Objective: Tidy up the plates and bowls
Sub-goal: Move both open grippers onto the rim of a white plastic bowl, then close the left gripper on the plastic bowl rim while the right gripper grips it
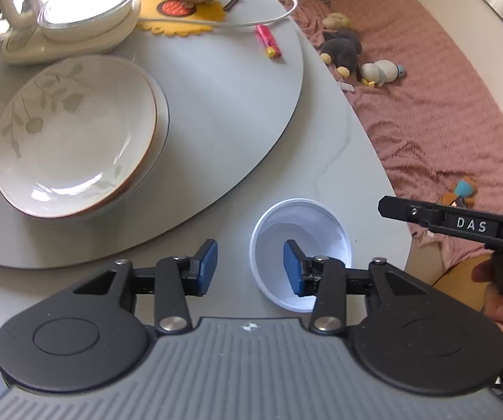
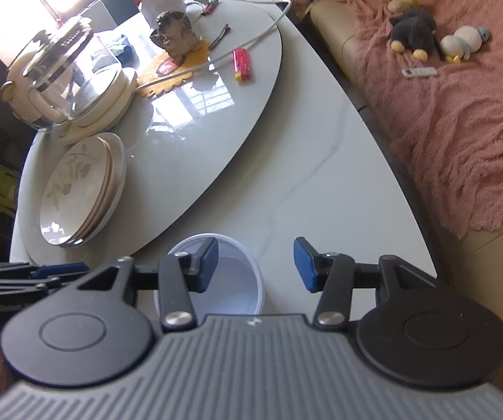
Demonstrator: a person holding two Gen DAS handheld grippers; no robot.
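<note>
A stack of white plates with a leaf pattern [image 1: 73, 136] sits on the round grey turntable [image 1: 223, 112]; it also shows in the right wrist view [image 2: 83, 189]. A white bowl [image 1: 300, 241] stands on the table near the front edge, also seen in the right wrist view [image 2: 237, 280]. My left gripper [image 1: 250, 267] is open, its right finger over the bowl's opening. My right gripper [image 2: 255, 265] is open, its left finger over the same bowl's rim. The right gripper also shows at the right of the left wrist view [image 1: 461, 224].
A glass kettle on a cream base [image 1: 69, 10], a yellow coaster with a figurine [image 1: 181, 7], a pink lighter [image 1: 269, 40] and a white cable [image 1: 251, 22] lie on the turntable. A sofa with a pink blanket and plush toys [image 2: 444, 87] stands right of the table.
</note>
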